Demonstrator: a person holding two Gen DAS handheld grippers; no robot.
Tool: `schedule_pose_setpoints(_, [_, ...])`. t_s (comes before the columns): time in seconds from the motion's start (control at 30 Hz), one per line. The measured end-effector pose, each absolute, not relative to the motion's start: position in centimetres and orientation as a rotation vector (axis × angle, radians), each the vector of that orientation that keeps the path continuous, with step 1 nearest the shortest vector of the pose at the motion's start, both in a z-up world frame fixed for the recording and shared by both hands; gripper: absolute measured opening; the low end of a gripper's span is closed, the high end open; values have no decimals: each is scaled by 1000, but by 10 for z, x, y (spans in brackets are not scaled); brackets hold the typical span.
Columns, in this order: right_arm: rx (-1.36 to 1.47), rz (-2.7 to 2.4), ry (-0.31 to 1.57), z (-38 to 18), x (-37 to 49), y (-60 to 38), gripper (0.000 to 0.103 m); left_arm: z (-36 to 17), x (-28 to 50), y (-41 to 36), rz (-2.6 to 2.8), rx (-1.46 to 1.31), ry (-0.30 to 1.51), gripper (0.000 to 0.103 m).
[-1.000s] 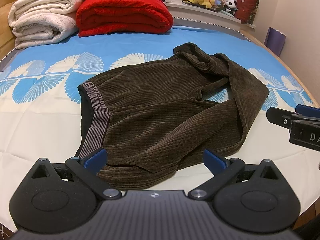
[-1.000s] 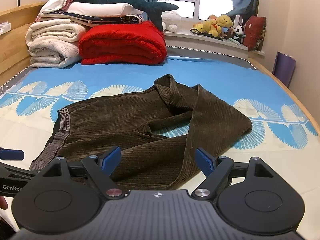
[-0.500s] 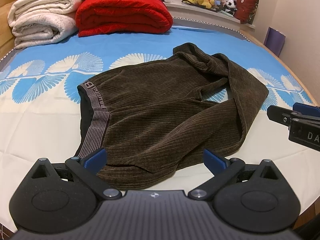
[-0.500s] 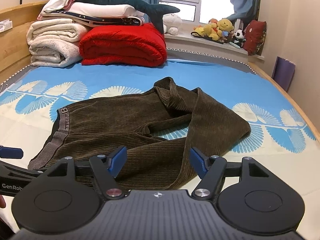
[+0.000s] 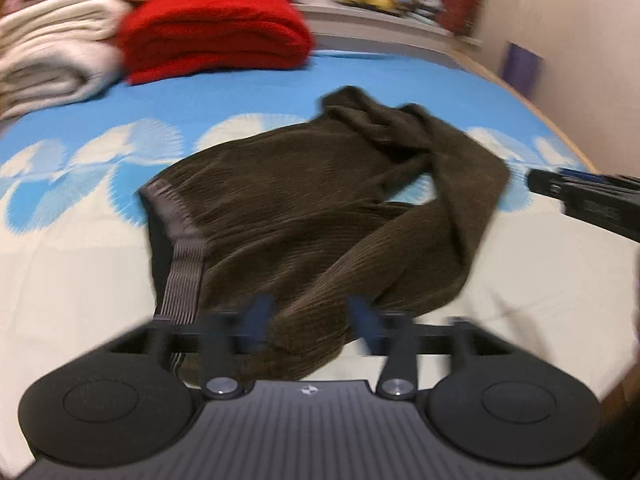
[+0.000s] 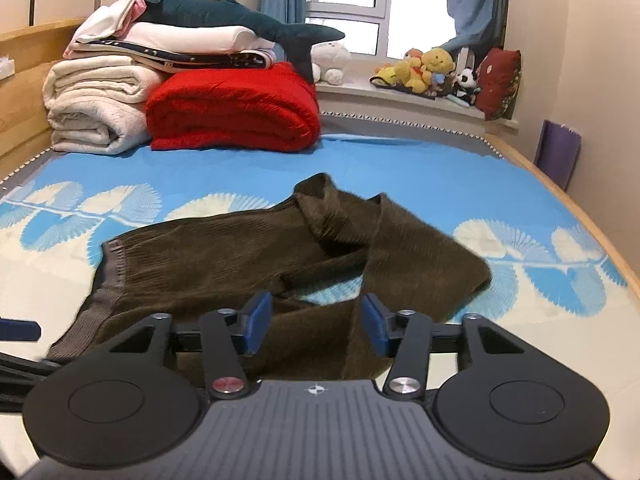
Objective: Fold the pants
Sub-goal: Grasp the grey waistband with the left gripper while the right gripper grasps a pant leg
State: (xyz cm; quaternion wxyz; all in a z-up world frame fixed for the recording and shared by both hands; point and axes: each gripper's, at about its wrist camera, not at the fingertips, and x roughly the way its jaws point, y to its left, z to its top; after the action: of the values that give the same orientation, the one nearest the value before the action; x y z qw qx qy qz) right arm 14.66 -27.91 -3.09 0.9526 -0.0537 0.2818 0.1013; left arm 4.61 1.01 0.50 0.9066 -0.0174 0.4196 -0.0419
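My left tool (image 5: 308, 320) has just been closing and now stands narrowed over the near hem of the brown corduroy pants (image 5: 312, 216), a ridge of cloth lying between its blue pads (image 5: 258, 314); the view is smeared, so I cannot tell whether the pads already press on the fabric. My right tool (image 6: 316, 322) has also just been closing, its pads half drawn in around the near end of a trouser leg, with a gap visible on each side of the cloth, so I read it as not yet gripping.

The pants lie crumpled in the middle of the bed (image 6: 420, 168), on the blue-and-white fan-print sheet. The grey elastic waistband (image 5: 182, 256) is at the left, and the 2 legs run to the right, where they twist over each other and double back toward me. A red folded blanket (image 6: 232, 108) and a stack of cream ones (image 6: 96, 108) sit well apart at the far side, below the window.

I judge this the opening step: taking hold of the garment's near edge with both tools before any fold is made. Nothing is folded yet. The next move, as I see it, calls for finishing both pinches on the cloth alone, not the sheet under it, then lifting and drawing the legs out straight so 1 can be laid on the other.
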Motion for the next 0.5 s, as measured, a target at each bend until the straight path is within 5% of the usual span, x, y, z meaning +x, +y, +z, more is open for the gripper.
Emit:
schedule_pose_setpoints(0.17, [-82,154,660,-48,200,-307,36,27,93,70,-127,-3,830,25])
schedule_pose_setpoints(0.37, [-132,159,861,-107,261,-313,43,-46,148,175,99,-356,1034,28])
schedule_pose_setpoints(0.5, [-131,149,994,-146,290,-311,46,-83,166,204,135,-481,1115,45])
